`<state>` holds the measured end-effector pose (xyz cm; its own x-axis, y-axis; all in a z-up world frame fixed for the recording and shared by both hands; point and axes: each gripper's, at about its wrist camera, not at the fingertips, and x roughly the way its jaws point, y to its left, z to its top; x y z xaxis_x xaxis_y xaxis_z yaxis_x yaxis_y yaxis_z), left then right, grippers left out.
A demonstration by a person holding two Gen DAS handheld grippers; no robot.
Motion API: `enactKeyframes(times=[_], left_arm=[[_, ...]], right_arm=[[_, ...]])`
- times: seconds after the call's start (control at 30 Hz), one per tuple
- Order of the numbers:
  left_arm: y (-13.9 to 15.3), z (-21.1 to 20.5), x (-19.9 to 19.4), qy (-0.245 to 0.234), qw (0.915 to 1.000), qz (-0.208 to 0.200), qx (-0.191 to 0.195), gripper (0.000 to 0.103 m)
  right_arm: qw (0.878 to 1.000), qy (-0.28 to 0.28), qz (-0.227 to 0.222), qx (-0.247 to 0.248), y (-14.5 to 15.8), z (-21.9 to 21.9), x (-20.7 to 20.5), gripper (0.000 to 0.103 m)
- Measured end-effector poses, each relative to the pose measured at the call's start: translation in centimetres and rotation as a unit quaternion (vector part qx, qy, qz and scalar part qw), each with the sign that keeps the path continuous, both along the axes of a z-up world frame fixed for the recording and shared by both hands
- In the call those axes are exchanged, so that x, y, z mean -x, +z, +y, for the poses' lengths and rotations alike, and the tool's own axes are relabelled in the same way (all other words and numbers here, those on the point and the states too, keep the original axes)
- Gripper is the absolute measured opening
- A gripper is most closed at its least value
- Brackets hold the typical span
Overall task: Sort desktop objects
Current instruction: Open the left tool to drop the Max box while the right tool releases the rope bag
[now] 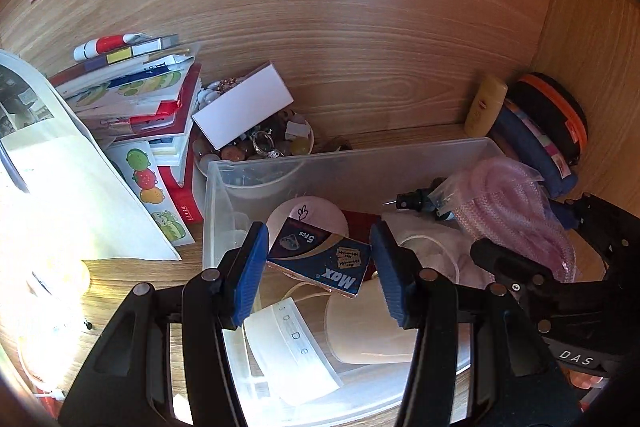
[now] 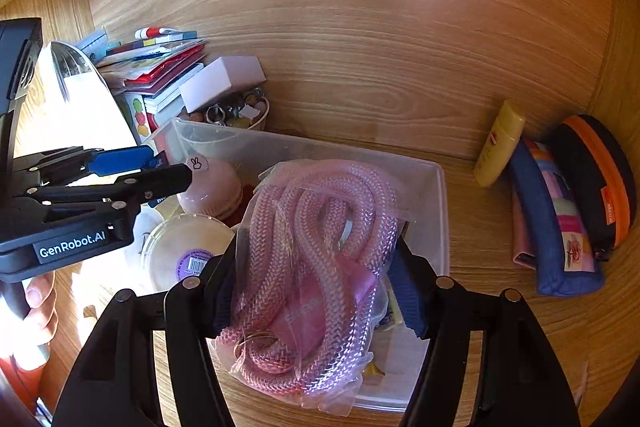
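We are seeing a light wooden desk point(image 2: 480, 211) carrying a clear rectangular plastic bin point(image 2: 442, 211), with a yellow plastic bottle point(image 2: 498, 147) lying right of it.

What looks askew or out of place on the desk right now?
The white box sits tilted across the rim of the small trinket bowl instead of lying flat, and the book stack beside it is splayed unevenly. The yellow bottle leans against the back wall rather than standing upright.

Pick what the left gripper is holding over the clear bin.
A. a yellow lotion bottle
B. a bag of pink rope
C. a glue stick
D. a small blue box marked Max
D: the left gripper is clamped on the small blue box marked Max above the clear bin; the right gripper has the rope.
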<state>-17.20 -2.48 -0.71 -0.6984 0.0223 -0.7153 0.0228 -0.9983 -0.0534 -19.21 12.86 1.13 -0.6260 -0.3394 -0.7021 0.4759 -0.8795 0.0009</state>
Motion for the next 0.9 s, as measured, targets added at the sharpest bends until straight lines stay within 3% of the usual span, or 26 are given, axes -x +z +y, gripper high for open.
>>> enactKeyframes(times=[0.4, 0.53, 0.77, 0.9], left_arm=[[-0.3, 0.7, -0.4, -0.01, 0.9998, -0.003, 0.017, 0.052], [0.0, 0.9, -0.8, -0.013, 0.9997, 0.002, 0.02, 0.055], [0.8, 1.4, -1.7, -0.016, 0.9991, 0.021, 0.032, 0.069], [1.5, 1.7, -2.2, -0.022, 0.9986, 0.031, 0.036, 0.07]], right_arm=[[0.999, -0.001, -0.006, -0.038, -1.5, -1.2, 0.3, 0.066], [0.999, -0.001, -0.008, -0.05, -1.7, -1.5, 0.1, 0.08], [0.997, 0.003, 0.017, -0.07, -0.9, -1.5, -1.2, 0.083], [0.997, 0.0, 0.024, -0.072, -0.3, -1.0, -1.9, 0.084]])
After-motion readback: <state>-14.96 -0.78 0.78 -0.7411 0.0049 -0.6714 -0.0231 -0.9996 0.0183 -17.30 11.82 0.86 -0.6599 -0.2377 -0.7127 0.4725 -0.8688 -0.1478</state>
